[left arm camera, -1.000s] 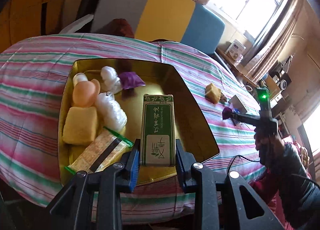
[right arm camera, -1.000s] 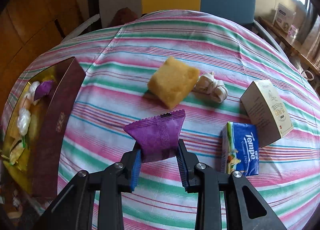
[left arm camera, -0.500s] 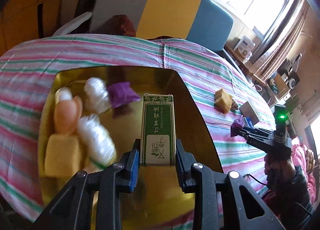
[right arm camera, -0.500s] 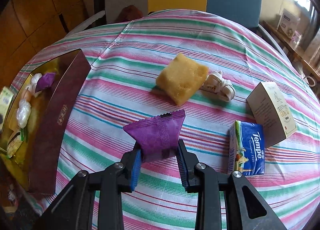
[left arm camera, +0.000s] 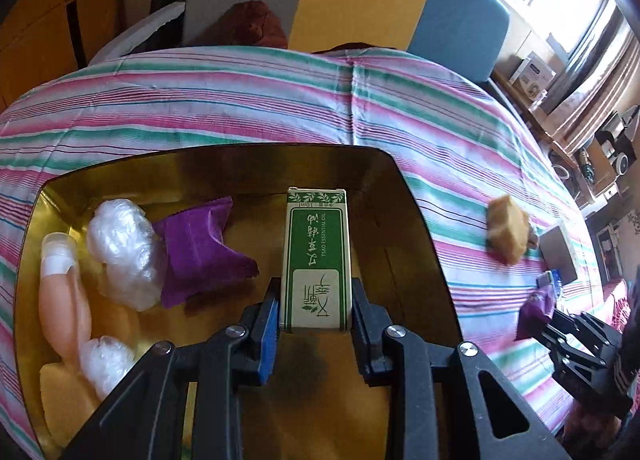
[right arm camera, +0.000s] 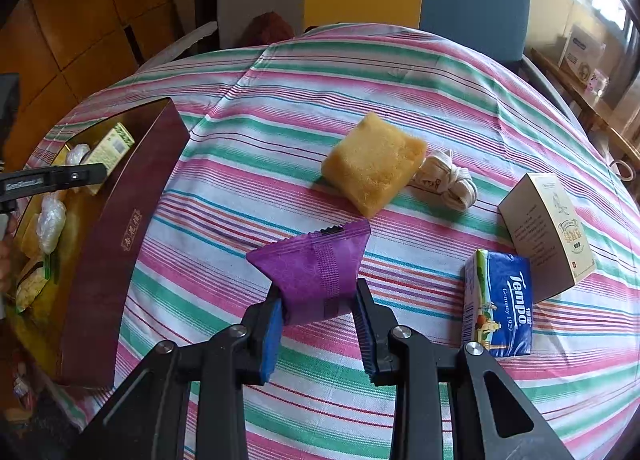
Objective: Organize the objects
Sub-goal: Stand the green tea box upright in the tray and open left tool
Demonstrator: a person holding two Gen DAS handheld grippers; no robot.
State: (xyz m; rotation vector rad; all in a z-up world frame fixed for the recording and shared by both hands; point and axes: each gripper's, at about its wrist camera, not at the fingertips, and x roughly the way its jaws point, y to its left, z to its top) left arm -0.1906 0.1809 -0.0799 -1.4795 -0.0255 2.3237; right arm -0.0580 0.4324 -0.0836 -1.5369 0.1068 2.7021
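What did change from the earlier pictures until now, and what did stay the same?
The left tool, shut on the green and white box, has moved forward and down over the gold tray, so the box now hangs above its open right part. Nothing was released. The right tool stayed in place, shut on the purple packet; the things on the striped cloth did not move.

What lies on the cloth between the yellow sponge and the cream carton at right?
In the right wrist view, a knotted white cloth bundle lies between the yellow sponge and the cream carton, against the sponge's right edge; bare striped tablecloth separates it from the carton.
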